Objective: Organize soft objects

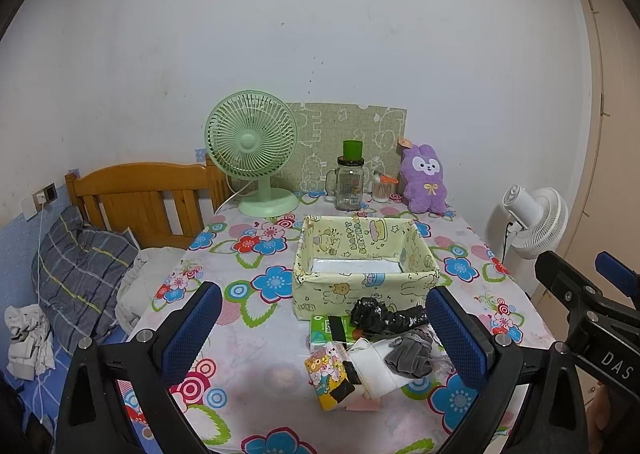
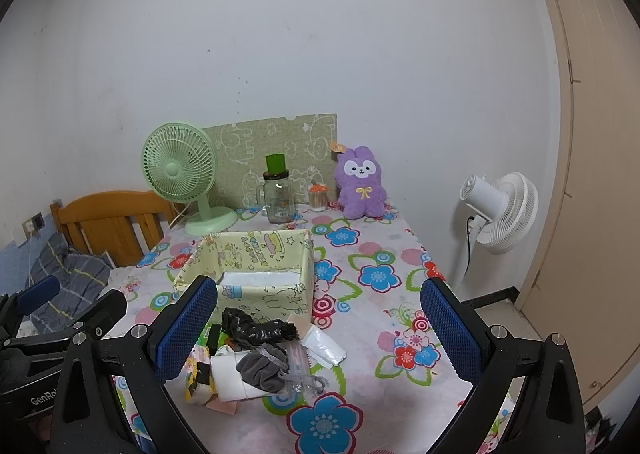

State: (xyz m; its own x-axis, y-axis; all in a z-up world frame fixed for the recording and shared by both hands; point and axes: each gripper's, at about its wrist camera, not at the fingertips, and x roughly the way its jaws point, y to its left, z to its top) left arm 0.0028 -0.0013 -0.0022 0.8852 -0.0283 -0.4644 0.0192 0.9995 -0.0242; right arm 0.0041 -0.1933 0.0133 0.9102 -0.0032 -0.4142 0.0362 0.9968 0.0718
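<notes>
A heap of soft items lies on the flowered tablecloth just in front of a pale yellow cartoon-print fabric box [image 1: 362, 286] [image 2: 256, 288]. The heap holds a crumpled black bag [image 1: 386, 314] [image 2: 256, 328], a grey scrunchie [image 1: 410, 356] [image 2: 264, 368], a white roll [image 1: 374, 372] [image 2: 230, 378], a green tissue pack [image 1: 326, 332] and a cartoon-print tissue pack [image 1: 328, 378] [image 2: 196, 374]. My left gripper [image 1: 324, 334] hovers open above the heap. My right gripper [image 2: 320, 334] is open too, with the heap near its left finger. The box looks empty apart from a white lining.
At the back of the table stand a green desk fan [image 1: 252, 150], a glass jar mug with green lid [image 1: 350, 182], a small jar [image 1: 382, 188] and a purple plush bunny [image 1: 424, 180]. A bed with wooden headboard [image 1: 136, 202] is left; a white floor fan [image 2: 500, 214] is right.
</notes>
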